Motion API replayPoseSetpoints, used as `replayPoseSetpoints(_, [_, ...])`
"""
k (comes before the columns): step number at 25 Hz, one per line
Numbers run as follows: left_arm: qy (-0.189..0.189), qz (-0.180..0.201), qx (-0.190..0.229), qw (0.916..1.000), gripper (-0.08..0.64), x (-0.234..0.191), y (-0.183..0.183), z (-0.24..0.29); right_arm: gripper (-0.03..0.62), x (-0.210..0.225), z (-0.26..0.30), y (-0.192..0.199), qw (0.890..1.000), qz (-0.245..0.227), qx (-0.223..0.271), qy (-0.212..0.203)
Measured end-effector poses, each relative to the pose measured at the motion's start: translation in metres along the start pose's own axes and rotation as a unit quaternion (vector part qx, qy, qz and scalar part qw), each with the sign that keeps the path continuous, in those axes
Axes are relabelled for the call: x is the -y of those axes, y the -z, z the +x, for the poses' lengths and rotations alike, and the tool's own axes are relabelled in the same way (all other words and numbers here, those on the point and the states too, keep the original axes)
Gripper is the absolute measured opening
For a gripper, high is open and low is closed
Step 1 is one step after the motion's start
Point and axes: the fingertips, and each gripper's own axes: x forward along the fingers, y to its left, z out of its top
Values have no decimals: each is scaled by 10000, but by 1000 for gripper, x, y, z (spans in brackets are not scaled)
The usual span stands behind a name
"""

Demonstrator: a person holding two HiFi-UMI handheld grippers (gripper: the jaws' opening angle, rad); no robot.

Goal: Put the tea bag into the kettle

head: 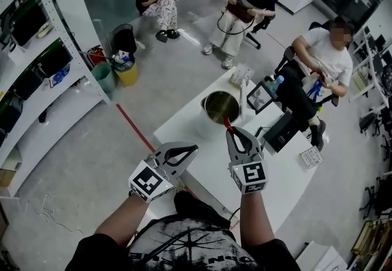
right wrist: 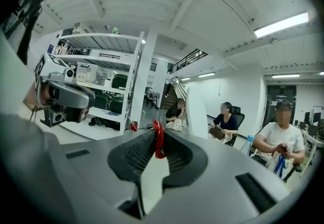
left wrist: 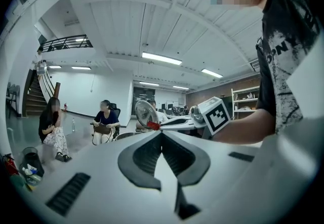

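Closest in, two grey plastic grippers, each carrying a cube with black-and-white square markers. The left gripper (head: 193, 149) is sitting with its jaws closed tip to tip, nothing between them. The right gripper (head: 230, 131) is pinching a small crumpled red tea bag (head: 227, 123) between its ribbed pads, with the jaws almost together and the red bit poking out past the tips.

The tea bag is hanging right by the near rim of the kettle (head: 220, 107), a round, shiny steel one with an open mouth. It's standing on a smooth white table (head: 184, 129) with a curved edge. So that's one tea bag, one kettle and two grippers.

Further out, a red line (head: 135, 130) is running across the smooth grey floor. Three bins are standing by a white shelving unit (head: 58, 89): a greenish bin (head: 104, 76), a yellow bin (head: 127, 73) and a black bin (head: 124, 37).

Three people are sitting in chairs beyond: a person in a white tee (head: 324, 55), a person with a brown bag (head: 242, 12) and a person in patterned trousers (head: 160, 6).
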Motion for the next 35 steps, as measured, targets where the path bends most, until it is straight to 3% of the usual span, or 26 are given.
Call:
replayPoseSetpoints(11, [119,-243,-264,9993,8,-39,25,31,57,9,47,21,9996,-128,-255,60])
replayPoseSetpoints(20, [198,-341,-322,9987,8,-47,30,44,57,37,50,30,9984,185,-436,302])
replayPoseSetpoints(27, [201,-409,-335,9984,8,-51,32,50,58,35,57,32,9981,287,-515,177])
replayPoseSetpoints(35, [115,-437,-348,9984,8,-52,33,47,141,30,60,31,9980,476,-423,4])
